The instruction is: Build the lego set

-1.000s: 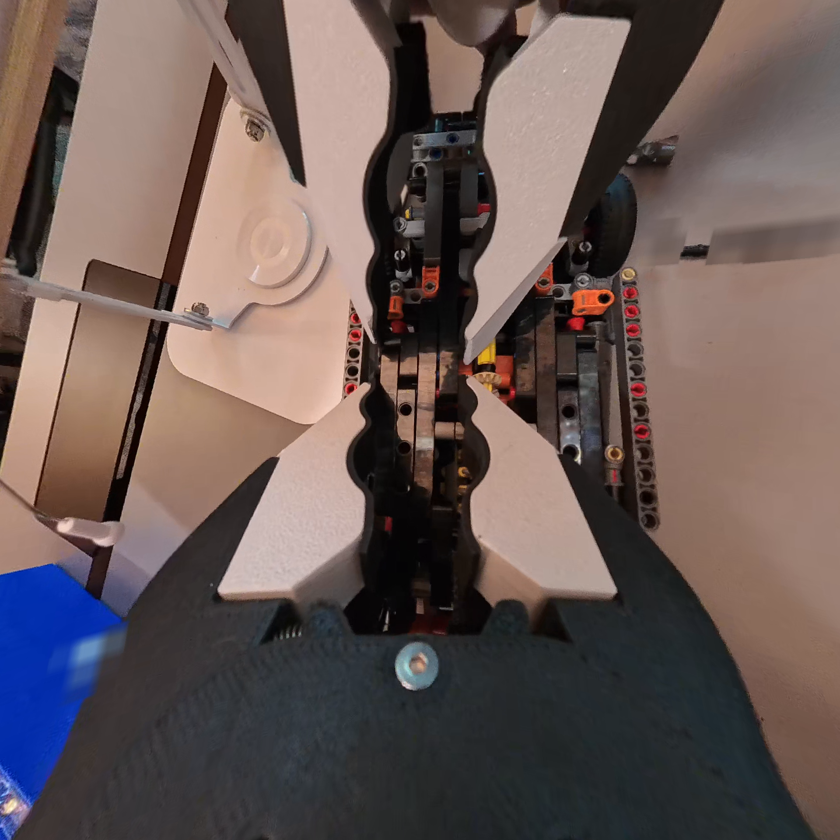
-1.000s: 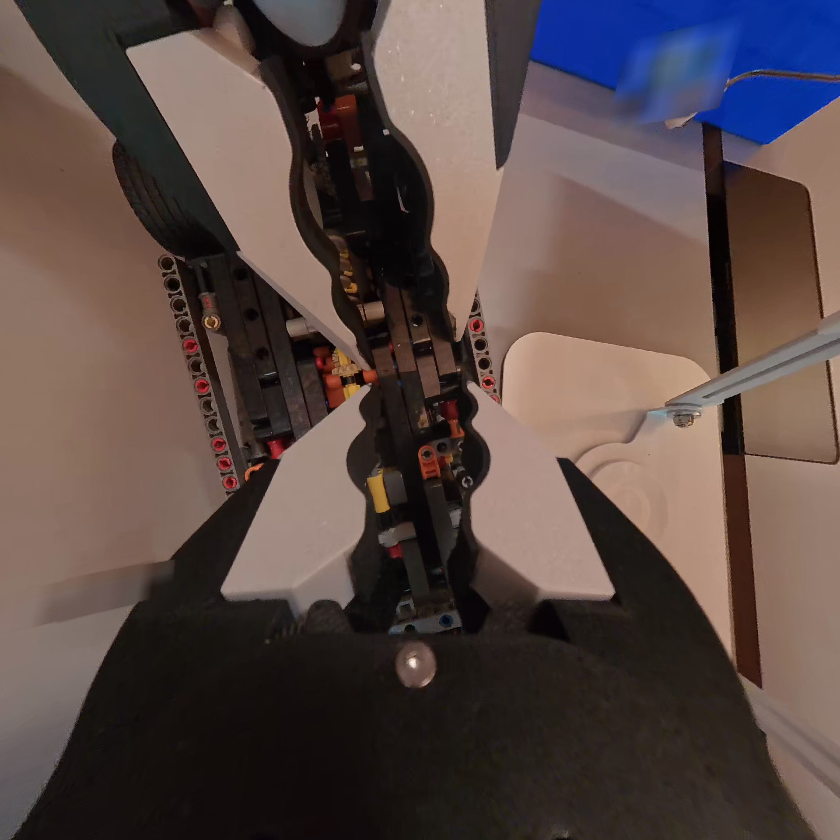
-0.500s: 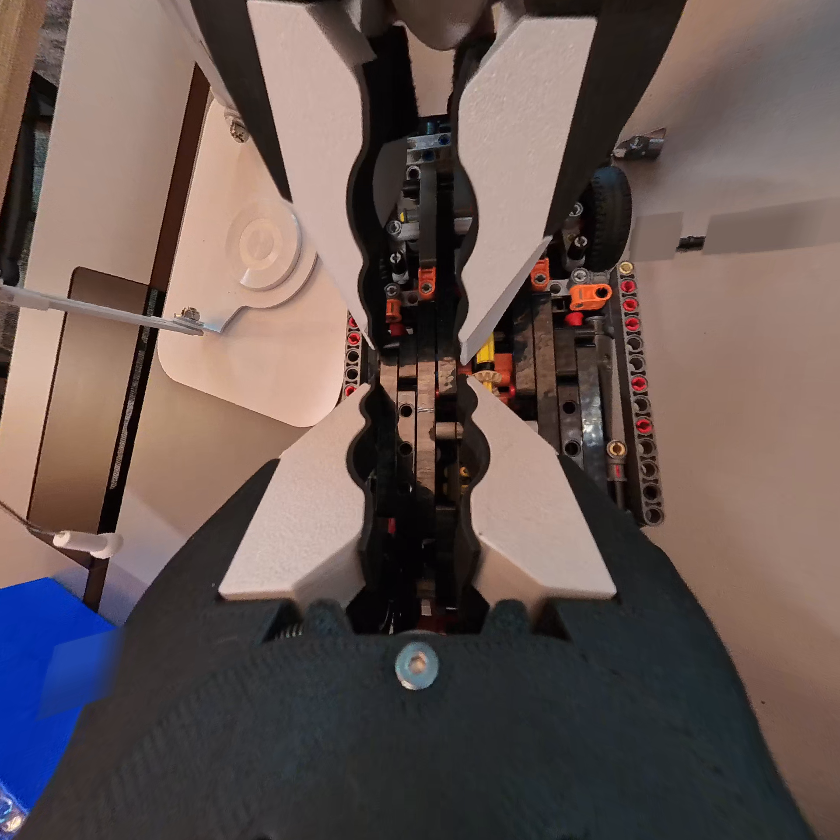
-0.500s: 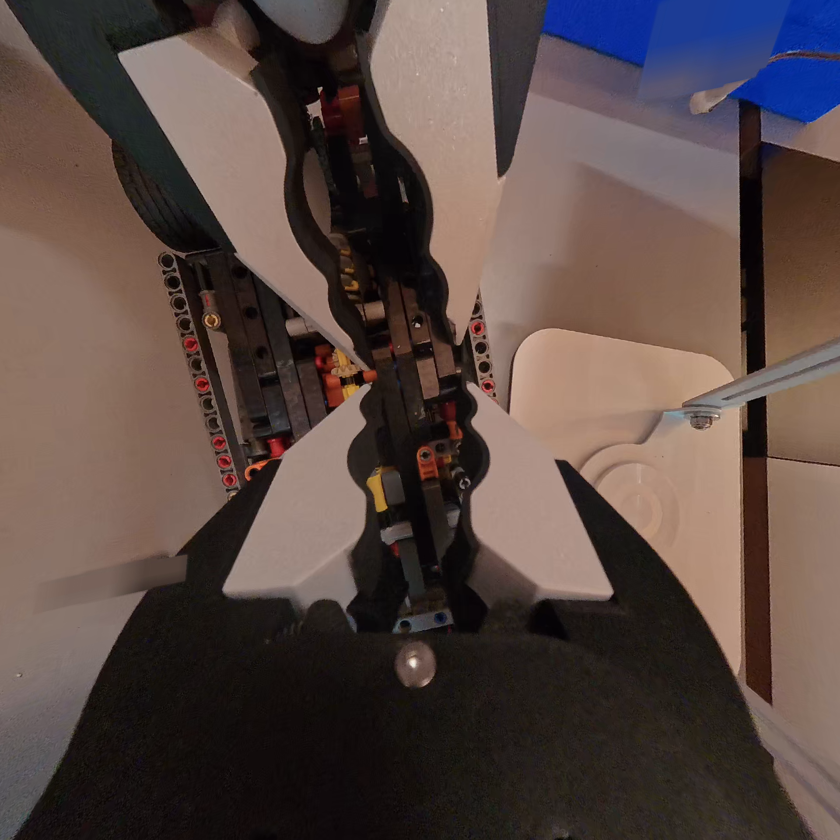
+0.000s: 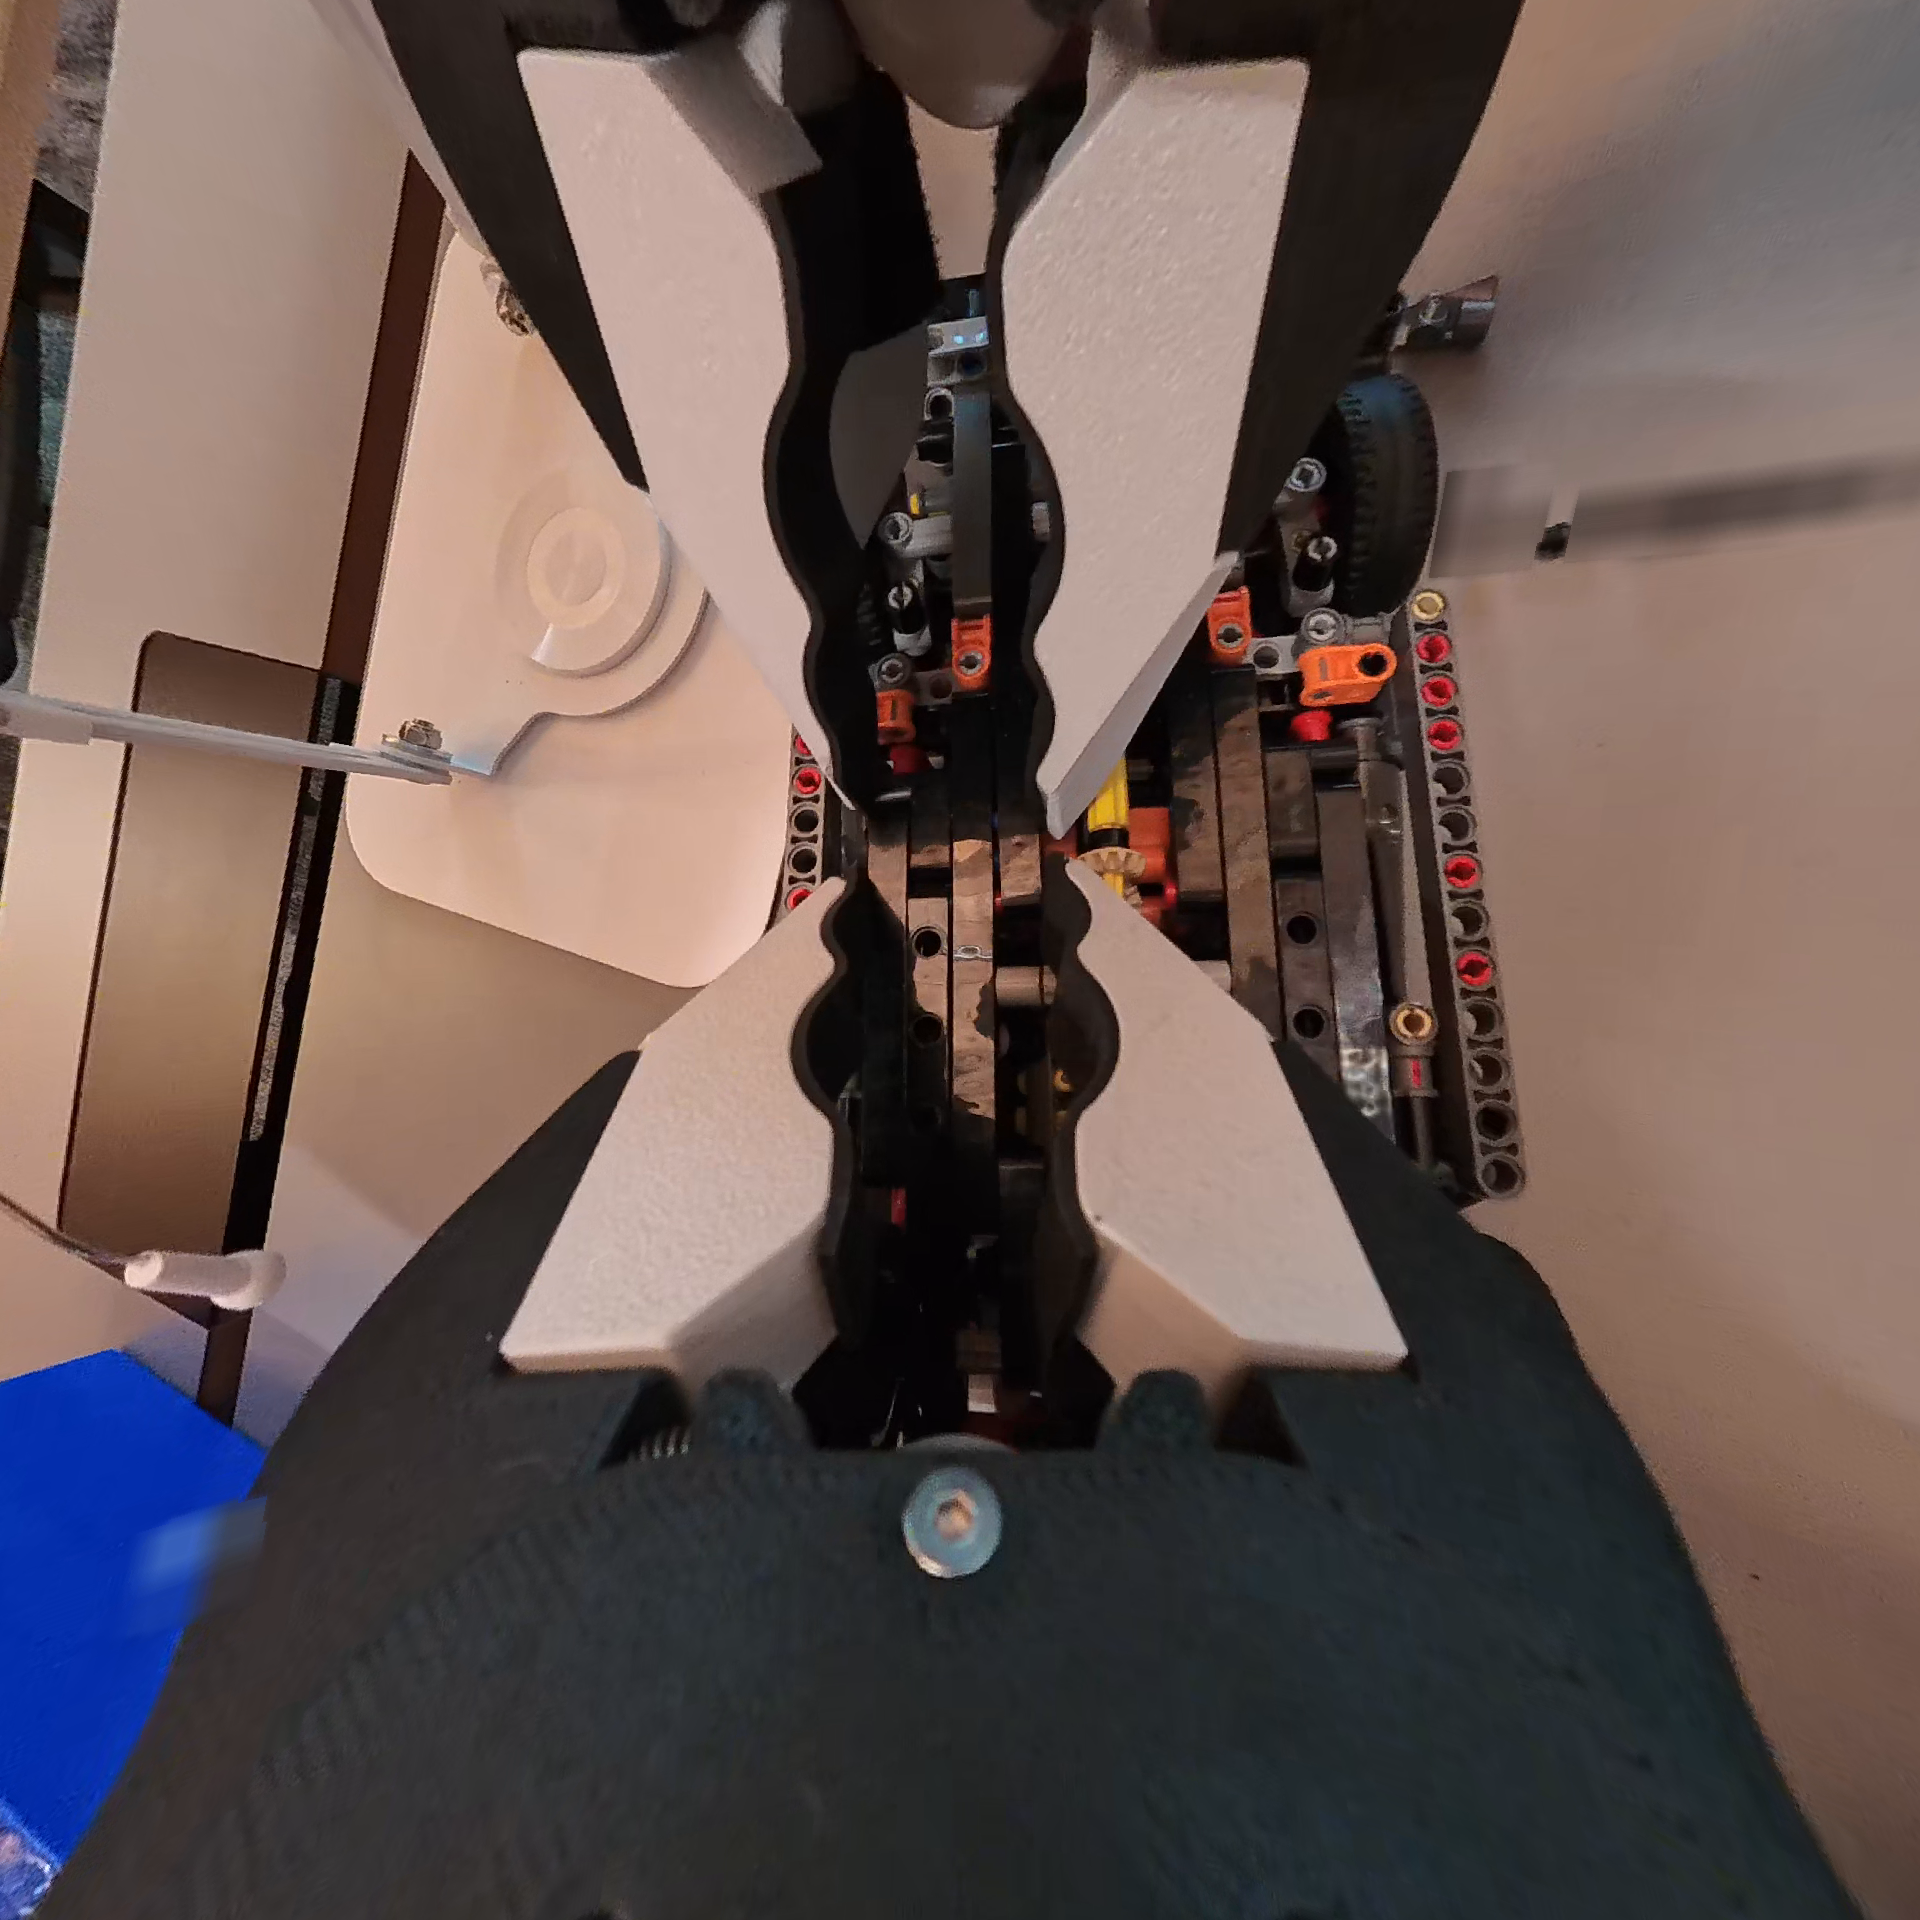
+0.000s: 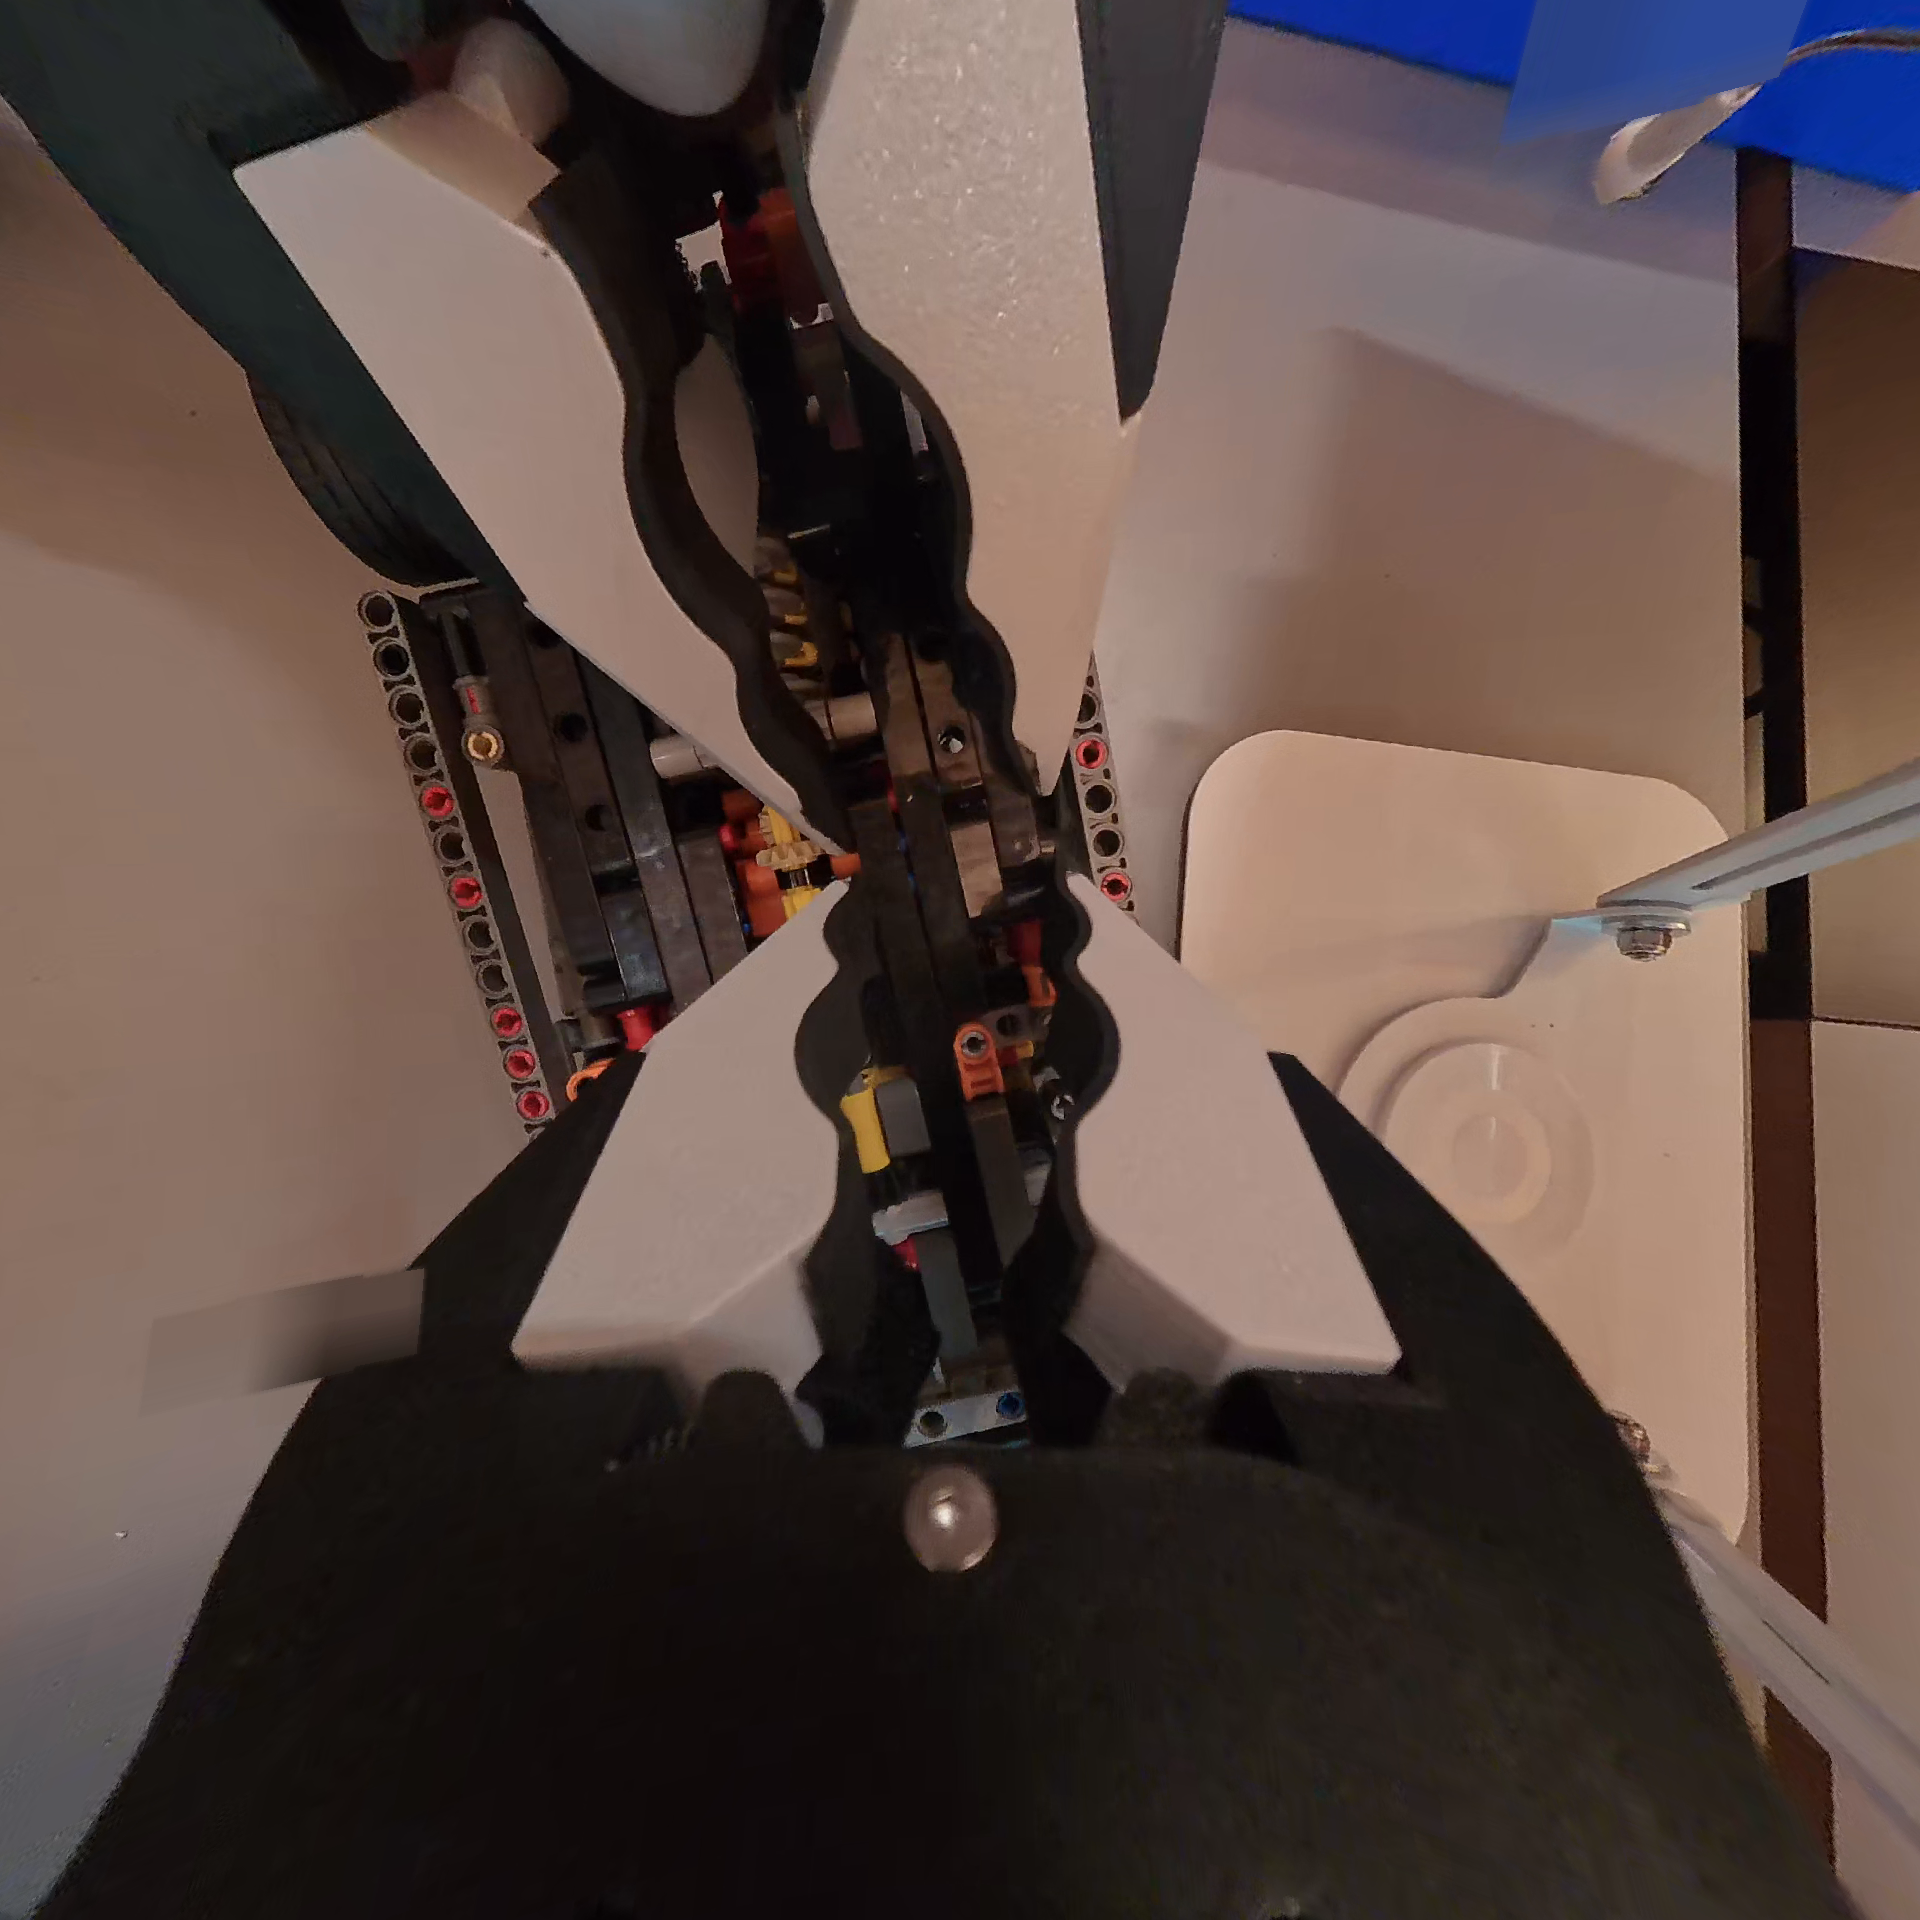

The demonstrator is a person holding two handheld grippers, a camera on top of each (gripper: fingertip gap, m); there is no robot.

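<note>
Left hand-held gripper (image 5: 951,888): mine, near edge of the left wrist view; white fingers (image 5: 717,1132) pinching the black central beams of the lego chassis from both sides.
Right hand-held gripper (image 6: 951,894): mine, near edge of the right wrist view; closed the same way on the same central spine, from the opposite end.
Meeting point: I see the two grippers facing each other tip to tip over the middle of the model; in the left wrist view the right one enters from the far side.
Lego chassis (image 5: 1262,883): long black Technic frame lying on the table, between and under both grippers; orange connectors, red pins, a yellow axle and a tan gear show in its middle.
Side beam (image 5: 1460,883): grey, holed, studded with red pins, along the chassis's right edge in the left wrist view.
Wheel (image 5: 1387,488): black tyre at the far right corner of the chassis.
Table (image 5: 1704,1039): pale, bare to the right of the model.
White base plate (image 5: 540,644): left of the model, with a round boss and a bolted metal arm.
Blue object (image 5: 94,1538): near left corner, kind unclear to me.
</note>
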